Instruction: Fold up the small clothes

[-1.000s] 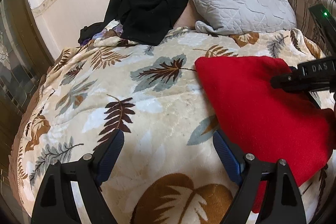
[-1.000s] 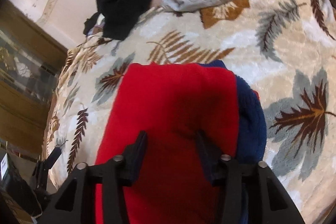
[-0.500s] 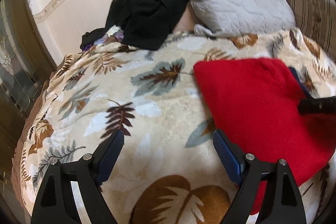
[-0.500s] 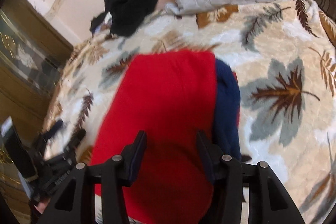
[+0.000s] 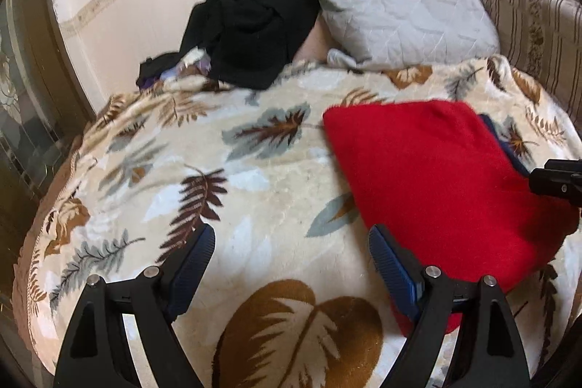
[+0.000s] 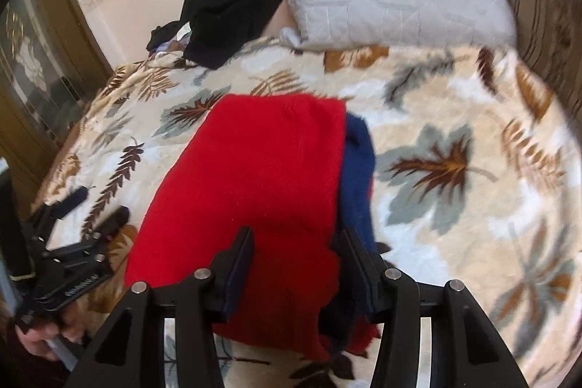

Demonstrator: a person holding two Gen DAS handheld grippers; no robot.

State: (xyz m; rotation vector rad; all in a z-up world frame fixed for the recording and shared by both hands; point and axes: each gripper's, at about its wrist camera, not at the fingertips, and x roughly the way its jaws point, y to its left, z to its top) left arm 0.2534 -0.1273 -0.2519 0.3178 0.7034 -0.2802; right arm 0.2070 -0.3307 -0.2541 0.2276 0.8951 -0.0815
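A folded red garment (image 5: 436,177) lies flat on the leaf-patterned blanket (image 5: 254,188), with a dark blue garment (image 6: 358,170) showing under its right edge. My left gripper (image 5: 291,235) hangs open over bare blanket just left of the red garment's near corner, with nothing between its blue pads. My right gripper (image 6: 298,239) hovers over the near edge of the red garment (image 6: 262,177) with its jaws part open and not pressing on the cloth. The right wrist view shows the left gripper (image 6: 98,206) at the lower left, with a hand (image 6: 40,340) holding it.
A grey quilted pillow (image 5: 393,10) and a heap of black clothes (image 5: 251,24) lie at the head of the bed against the wall. A striped cushion (image 5: 534,24) borders the right side. A wooden door with glass panes (image 5: 22,97) stands at the left.
The right gripper has drawn back from over the middle of the red garment to its near edge and rolled. In the left view it has slid off toward the right edge. The garment stayed put.
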